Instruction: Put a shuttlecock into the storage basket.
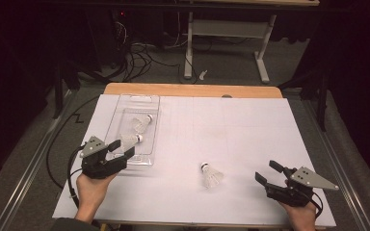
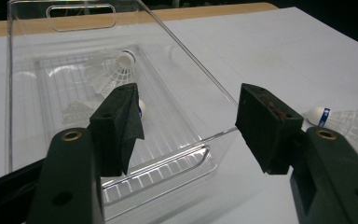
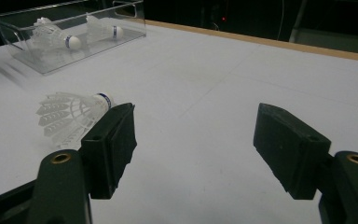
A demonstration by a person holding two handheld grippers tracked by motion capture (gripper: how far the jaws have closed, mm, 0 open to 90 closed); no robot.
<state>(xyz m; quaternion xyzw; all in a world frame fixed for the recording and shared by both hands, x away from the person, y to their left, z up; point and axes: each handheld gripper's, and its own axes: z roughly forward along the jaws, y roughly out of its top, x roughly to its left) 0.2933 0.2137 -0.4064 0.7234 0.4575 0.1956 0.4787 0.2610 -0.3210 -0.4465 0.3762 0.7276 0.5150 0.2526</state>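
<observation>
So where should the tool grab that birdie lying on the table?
Probably by the round cork head of the loose shuttlecock, not its flimsy feathered skirt. It lies on its side, head pointing toward the far-left. The open right tool could come in from the right and close across the head.

- In the left gripper view, the left tool's (image 2: 186, 128) near pad covers most of one shuttlecock (image 2: 141, 108) in the clear bin (image 2: 177, 56).
- The loose shuttlecock (image 2: 349, 122) is cut by that view's right edge.
- The bin's far end (image 3: 0, 21) is cropped in the right gripper view.
</observation>
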